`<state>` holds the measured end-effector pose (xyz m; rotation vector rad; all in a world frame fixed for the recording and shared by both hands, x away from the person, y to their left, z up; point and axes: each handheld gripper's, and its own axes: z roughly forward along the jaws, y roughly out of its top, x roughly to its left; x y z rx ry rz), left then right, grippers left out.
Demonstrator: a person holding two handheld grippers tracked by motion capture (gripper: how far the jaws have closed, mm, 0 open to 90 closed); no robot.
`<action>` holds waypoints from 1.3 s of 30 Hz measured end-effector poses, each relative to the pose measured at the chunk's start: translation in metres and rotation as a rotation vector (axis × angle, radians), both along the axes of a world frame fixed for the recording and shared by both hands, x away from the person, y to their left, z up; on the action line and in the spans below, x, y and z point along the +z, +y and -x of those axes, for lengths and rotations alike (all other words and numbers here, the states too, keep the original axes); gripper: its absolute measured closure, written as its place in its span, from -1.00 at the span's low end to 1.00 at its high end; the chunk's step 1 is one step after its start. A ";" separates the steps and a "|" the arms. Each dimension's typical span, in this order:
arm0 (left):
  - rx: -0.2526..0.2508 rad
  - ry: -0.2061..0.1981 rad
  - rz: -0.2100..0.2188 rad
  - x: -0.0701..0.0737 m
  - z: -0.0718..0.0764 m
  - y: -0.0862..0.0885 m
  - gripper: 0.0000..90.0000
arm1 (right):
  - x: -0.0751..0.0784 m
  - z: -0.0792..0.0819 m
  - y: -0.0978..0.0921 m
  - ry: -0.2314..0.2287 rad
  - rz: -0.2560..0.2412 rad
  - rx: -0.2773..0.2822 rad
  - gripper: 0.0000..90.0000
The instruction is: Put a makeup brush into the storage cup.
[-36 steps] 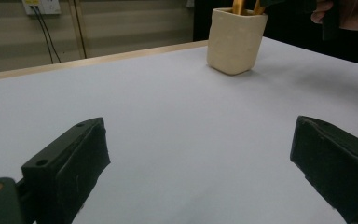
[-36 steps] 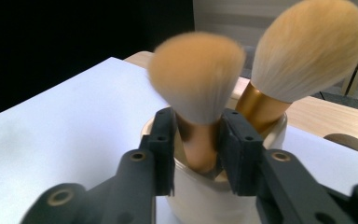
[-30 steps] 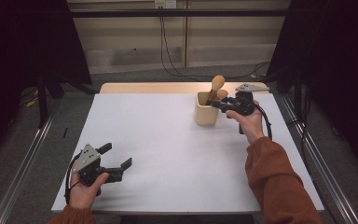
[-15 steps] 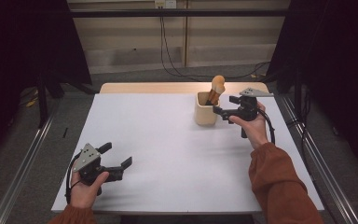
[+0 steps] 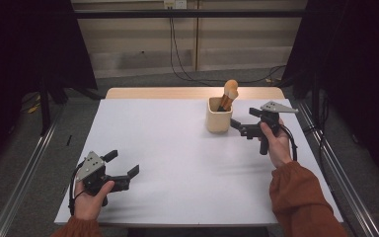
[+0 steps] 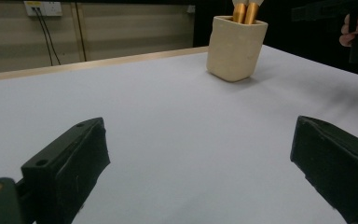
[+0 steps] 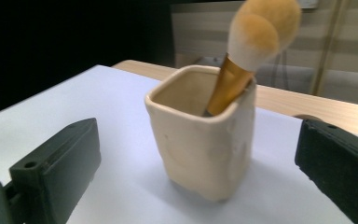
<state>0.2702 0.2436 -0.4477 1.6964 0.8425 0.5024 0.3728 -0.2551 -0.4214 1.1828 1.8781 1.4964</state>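
The cream cup (image 5: 219, 115) stands right of centre in the high view, holding 2 gold-handled brushes (image 5: 228, 94) that lean on its far rim, bristles up. The right tongs (image 5: 240, 129) sit just beside it at lower right, jaws spread and empty, likely lined up with the cup. The left tongs (image 5: 123, 167), also spread and empty, wait at lower left on the white surface (image 5: 177, 163). The brush handles' lower ends are hidden inside the cup.

No readable text, label, brand, number or sign on anything here.
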 end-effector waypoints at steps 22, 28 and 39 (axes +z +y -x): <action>0.017 -0.010 0.010 0.001 0.003 0.005 -0.92 | -0.001 0.062 -0.021 -0.067 0.007 -0.022 -0.99; 0.008 -0.021 0.000 0.001 0.002 0.004 -0.93 | -0.007 0.077 -0.024 -0.064 -0.007 -0.029 -0.99; 0.003 -0.025 0.002 0.002 0.007 0.005 -0.93 | -0.018 0.102 -0.026 -0.058 -0.002 -0.053 -1.00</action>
